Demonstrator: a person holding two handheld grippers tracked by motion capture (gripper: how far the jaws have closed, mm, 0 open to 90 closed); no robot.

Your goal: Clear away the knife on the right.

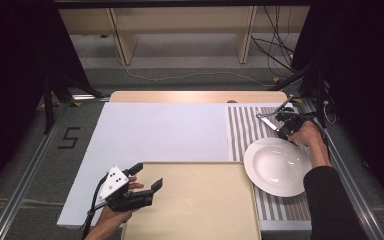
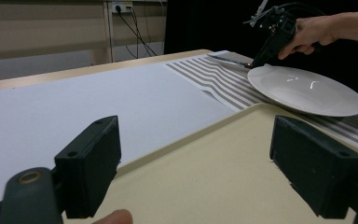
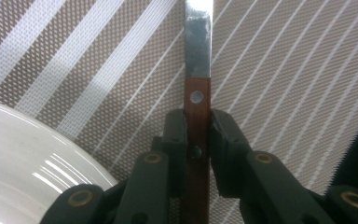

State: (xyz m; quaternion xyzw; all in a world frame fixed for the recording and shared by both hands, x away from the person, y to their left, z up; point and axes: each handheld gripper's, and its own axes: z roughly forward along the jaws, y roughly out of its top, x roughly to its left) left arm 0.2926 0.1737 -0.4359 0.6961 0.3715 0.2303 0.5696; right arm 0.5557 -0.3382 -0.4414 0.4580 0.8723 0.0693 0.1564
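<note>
Knife with a reddish-brown riveted wooden handle and a flat steel blade (image 3: 197, 70), pinched at the handle between the two black jaws of the right gripper (image 3: 197, 135), jaws closed tight on either side of the wood, blade running straight up to the top edge of the right gripper view. Beneath it, a brown-and-white striped woven placemat (image 3: 284, 84), with the rim of a round white ceramic plate (image 3: 23, 154) curving through the lower left corner of that frame, just beside the jaws. In the high view, same right gripper (image 1: 280, 120) at the right of the frame, gripped by a hand in a dark sleeve, tip down on the striped mat (image 1: 245, 130) just above the white plate (image 1: 277, 166); knife blade (image 1: 265, 116) a thin pale glint poking toward the upper left of the gripper. Left gripper (image 1: 147, 177) at the lower left of the high view, jaws spread wide apart and holding nothing, poised over the left edge of a large cream rectangular plastic tray (image 1: 195, 205). In the left gripper view, the two jaws far apart at the bottom, cream tray surface (image 2: 205, 177) between them, a white sheet (image 2: 74, 102) covering the table across the left and centre, plate (image 2: 307, 91) and right gripper (image 2: 272, 35) at the upper right.
</note>
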